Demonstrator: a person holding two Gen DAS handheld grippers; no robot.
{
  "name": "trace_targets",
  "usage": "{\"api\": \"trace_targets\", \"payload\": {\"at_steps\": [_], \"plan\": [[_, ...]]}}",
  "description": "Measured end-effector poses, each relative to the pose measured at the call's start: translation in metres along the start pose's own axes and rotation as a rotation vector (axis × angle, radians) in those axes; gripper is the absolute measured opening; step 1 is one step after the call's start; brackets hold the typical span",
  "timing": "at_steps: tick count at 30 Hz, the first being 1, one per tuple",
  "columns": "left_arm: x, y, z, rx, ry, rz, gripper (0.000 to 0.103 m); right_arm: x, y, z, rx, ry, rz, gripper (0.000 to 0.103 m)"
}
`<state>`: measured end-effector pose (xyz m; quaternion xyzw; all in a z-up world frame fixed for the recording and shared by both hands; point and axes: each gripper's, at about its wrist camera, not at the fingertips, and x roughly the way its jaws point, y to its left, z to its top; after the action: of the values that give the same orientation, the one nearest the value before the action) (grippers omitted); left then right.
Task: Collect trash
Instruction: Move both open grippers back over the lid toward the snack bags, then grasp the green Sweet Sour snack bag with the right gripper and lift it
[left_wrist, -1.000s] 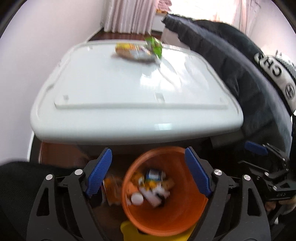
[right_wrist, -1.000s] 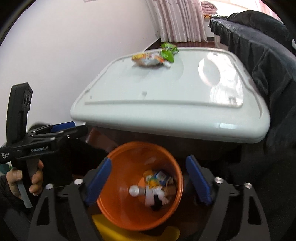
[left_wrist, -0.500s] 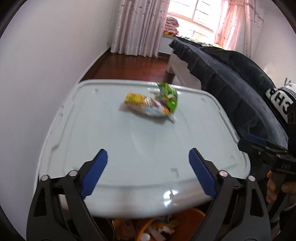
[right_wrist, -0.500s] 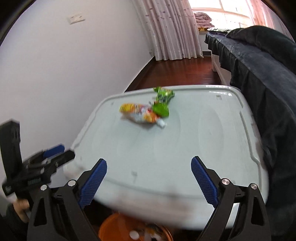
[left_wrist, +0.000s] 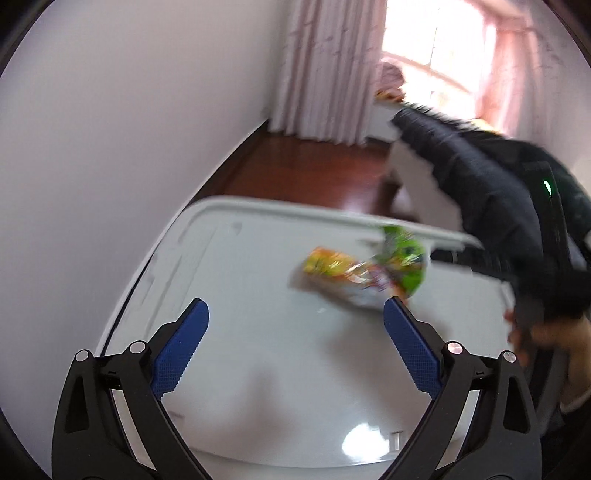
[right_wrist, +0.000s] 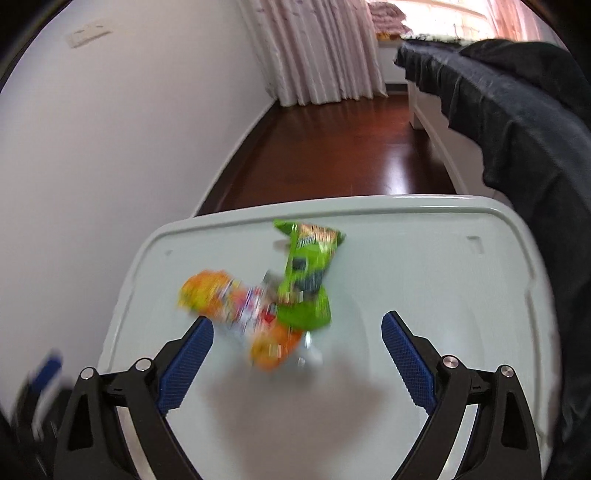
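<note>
The blue fingers of the right gripper are spread wide and hold nothing. Just past them, two snack wrappers lie on the white table. The orange wrapper is on the left. The green wrapper touches it and lies a bit farther away. Both look blurry. The left gripper has its fingers spread wide too, and they are empty. From there the wrappers sit far and to the right. A dark blanket hangs on the right side.
</note>
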<state>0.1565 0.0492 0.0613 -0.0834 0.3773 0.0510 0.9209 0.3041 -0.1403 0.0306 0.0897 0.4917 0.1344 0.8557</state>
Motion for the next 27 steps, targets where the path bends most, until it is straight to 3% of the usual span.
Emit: {"api": "trace_targets", "payload": {"at_steps": [7,13,16,20,23,24,27], "plan": [[0.008,0.003,0.003,-0.015,0.018,0.003,0.093,0.073,-0.003,0.034,0.143,0.081,-0.054,0.091],[0.011,0.0,0.003,-0.023,0.028,0.005,0.093,0.097,0.007,0.034,0.096,0.103,-0.133,0.09],[0.01,-0.001,0.002,-0.027,0.033,-0.001,0.093,0.106,0.01,0.03,0.08,0.123,-0.162,0.072],[0.013,0.002,0.001,-0.036,0.045,-0.001,0.093,0.108,0.019,0.023,-0.005,0.104,-0.233,0.067],[0.017,0.003,0.0,-0.053,0.066,-0.007,0.093,0.107,0.026,0.015,-0.087,0.075,-0.274,0.048],[0.017,0.003,-0.001,-0.056,0.07,-0.007,0.093,0.106,0.028,0.013,-0.104,0.067,-0.272,0.034],[0.02,0.001,-0.005,-0.056,0.082,-0.004,0.093,0.103,0.03,0.009,-0.138,0.064,-0.294,0.028]]}}
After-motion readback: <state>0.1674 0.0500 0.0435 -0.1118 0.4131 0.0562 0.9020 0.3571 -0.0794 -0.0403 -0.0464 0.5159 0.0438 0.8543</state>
